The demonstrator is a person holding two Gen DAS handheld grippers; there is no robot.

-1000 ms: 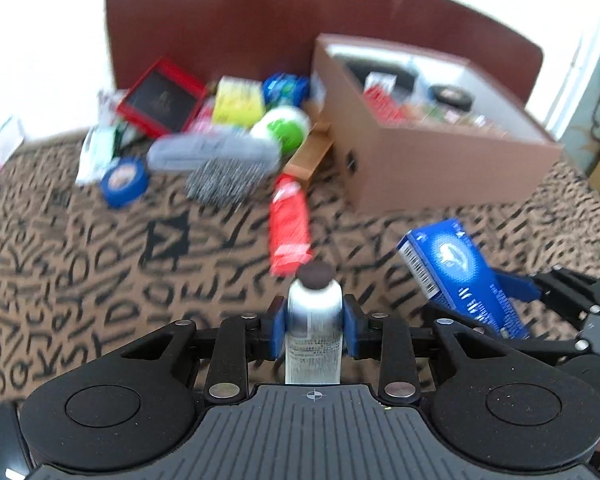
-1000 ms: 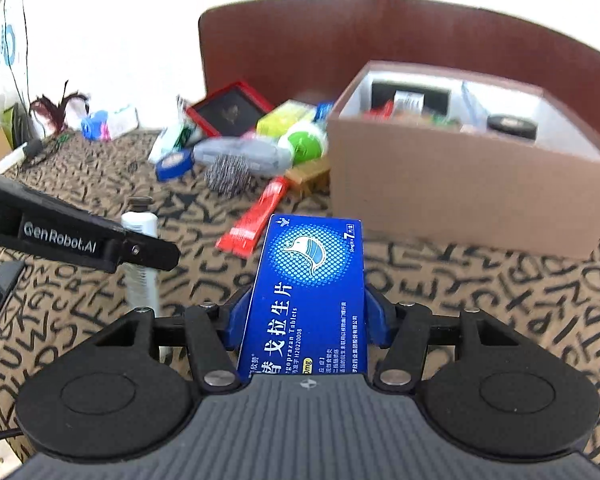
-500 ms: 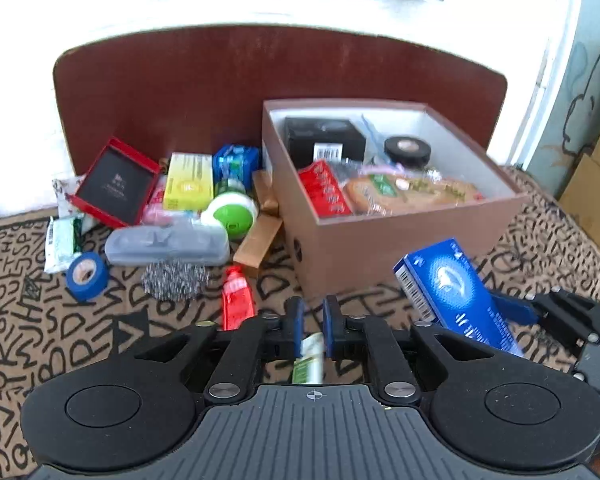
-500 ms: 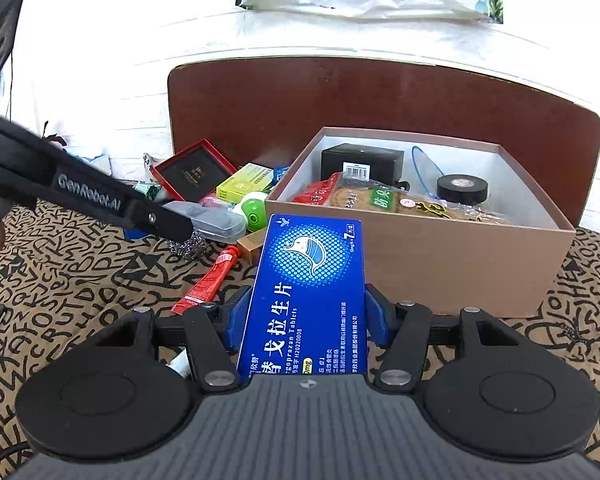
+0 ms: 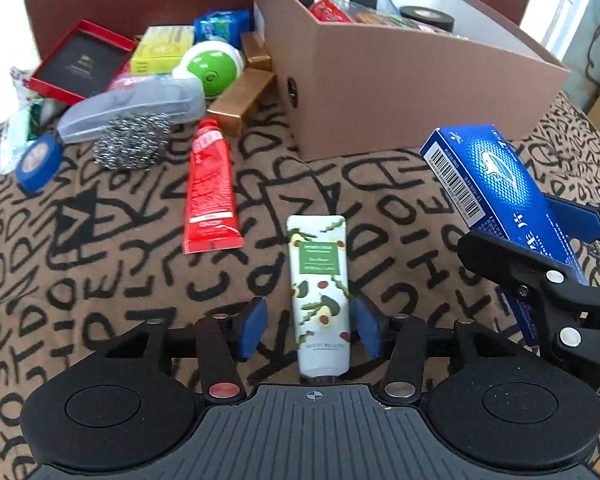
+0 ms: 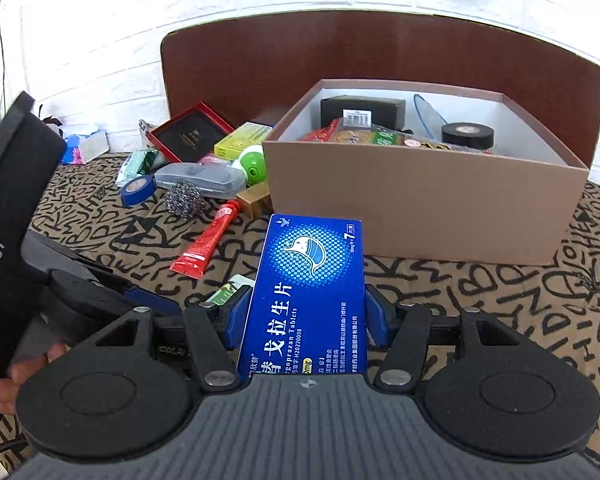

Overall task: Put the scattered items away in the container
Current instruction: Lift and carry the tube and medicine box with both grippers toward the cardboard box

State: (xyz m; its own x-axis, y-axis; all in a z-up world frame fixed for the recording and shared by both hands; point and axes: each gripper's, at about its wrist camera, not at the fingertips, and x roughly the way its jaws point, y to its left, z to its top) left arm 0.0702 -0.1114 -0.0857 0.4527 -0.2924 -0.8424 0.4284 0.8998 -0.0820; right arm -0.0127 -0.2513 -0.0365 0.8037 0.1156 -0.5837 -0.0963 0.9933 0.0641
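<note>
While the left claw (image 5: pixel 310 330) had just been opening, its blue pads were seen spread to either side of the avocado-print tube (image 5: pixel 319 292), neither pressing on it. The tube lay on the patterned cloth (image 5: pixel 100 280), its long axis in line with the claw's reach, cap end nearest. To the right, the right claw (image 6: pixel 304 320) was closed on the blue tablet box (image 6: pixel 308 292). Farther off, a red tube (image 5: pixel 210 188) and a steel scourer (image 5: pixel 130 146) were left scattered. Beyond them the brown box (image 5: pixel 400 92) stood open, nothing barring the way.
</note>
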